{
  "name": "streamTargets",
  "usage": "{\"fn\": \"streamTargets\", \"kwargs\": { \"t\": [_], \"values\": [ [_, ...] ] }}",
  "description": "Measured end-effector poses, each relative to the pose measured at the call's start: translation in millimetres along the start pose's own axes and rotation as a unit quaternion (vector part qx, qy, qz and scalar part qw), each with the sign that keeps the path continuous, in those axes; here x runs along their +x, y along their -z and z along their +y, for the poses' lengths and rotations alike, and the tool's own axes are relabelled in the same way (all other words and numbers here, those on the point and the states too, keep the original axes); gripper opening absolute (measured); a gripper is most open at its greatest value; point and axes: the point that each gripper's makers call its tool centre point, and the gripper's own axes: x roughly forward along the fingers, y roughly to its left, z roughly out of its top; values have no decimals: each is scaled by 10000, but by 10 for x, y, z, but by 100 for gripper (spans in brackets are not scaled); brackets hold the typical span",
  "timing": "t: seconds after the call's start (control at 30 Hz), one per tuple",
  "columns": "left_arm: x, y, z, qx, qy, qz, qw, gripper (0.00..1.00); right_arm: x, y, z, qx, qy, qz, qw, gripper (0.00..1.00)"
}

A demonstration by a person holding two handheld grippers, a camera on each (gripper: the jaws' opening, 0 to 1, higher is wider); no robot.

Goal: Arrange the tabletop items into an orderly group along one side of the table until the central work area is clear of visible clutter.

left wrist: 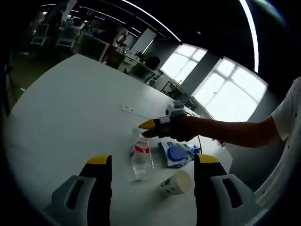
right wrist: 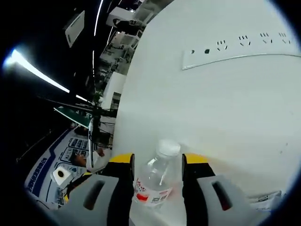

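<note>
Water bottle [right wrist: 157,181] stands between the right claw [right wrist: 157,162]'s spread jaws; left claw [left wrist: 153,162] gapes, empty.

Clear water bottle [left wrist: 141,157] upright, paper cup [left wrist: 178,182] tipped over, blue packet [left wrist: 177,153] flat

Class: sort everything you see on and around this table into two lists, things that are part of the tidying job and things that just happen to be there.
Part of the job:
water bottle
paper cup
blue packet
right tool
left tool

Just there:
power strip
windows
distant office desks
</note>
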Motion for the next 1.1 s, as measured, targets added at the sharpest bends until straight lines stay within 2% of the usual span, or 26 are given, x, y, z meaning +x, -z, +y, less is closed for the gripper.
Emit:
{"fn": "streamTargets", "kwargs": {
  "t": [0.07, 0.33, 0.77, 0.9, 1.1],
  "values": [
    [6, 7, 6, -5, 6, 1, 10000, 72, 36, 16, -4, 4, -51, 89, 9999, 39],
    [51, 18, 56, -19, 29, 20, 10000, 71, 131, 5, -27, 26, -188, 114, 9998, 39],
    [222, 91, 105, -62, 86, 110, 9999, 69, 201, -51, -154, 96, -387, 94, 9992, 22],
    [248, 101, 123, -70, 97, 127, 9998, 69, 195, -54, -147, 161, -427, 32, 9990, 20],
    [279, 84, 139, -71, 113, 127, 9998, 69, 186, -66, -21, -77, -451, -67, 9989, 19]
  ]
}}
